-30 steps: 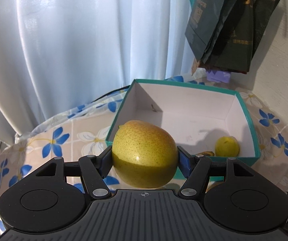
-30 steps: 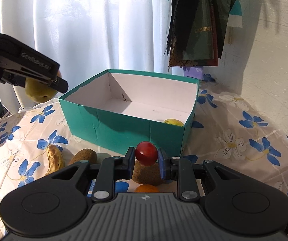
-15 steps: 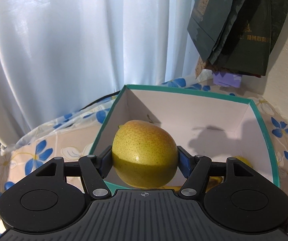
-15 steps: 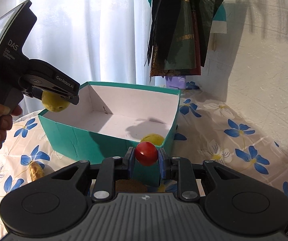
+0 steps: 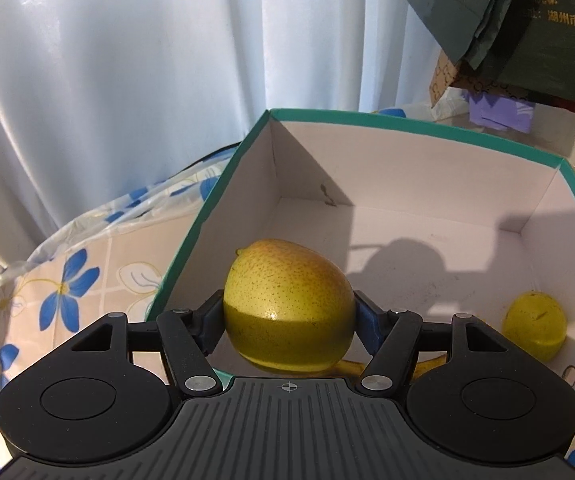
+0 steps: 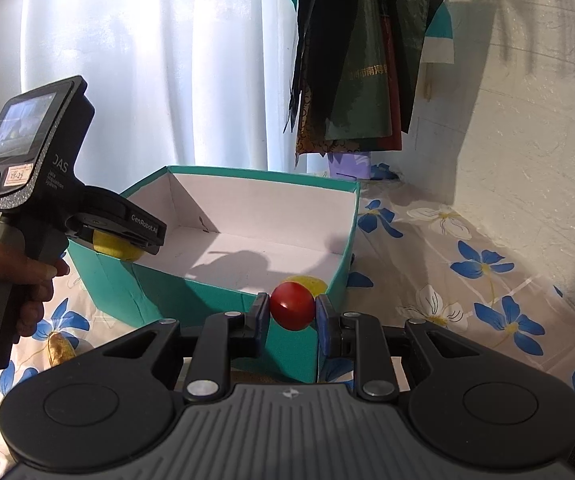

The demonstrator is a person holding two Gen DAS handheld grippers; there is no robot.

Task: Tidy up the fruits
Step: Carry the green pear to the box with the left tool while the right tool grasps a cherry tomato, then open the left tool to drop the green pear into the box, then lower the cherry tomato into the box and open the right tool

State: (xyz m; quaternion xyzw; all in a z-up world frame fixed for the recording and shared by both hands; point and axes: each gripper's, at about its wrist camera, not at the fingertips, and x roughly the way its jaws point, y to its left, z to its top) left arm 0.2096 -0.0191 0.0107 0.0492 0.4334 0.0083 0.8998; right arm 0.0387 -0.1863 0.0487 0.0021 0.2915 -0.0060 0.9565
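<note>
Now we are holding the pear [image 5: 289, 304] clamped in our left gripper [image 5: 289, 320] over the box [image 5: 407, 128], stem end tilting up-left; our right gripper [image 6: 292, 314] is pinching a tomato [image 6: 292, 306] just outside its wall.

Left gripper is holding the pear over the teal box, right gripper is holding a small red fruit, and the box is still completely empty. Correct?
Not quite: the teal box is not empty. The left wrist view shows a small yellow fruit lying on its floor. The rest stands: the left gripper holds the pear over the box, and the right gripper holds the small red fruit.
</note>
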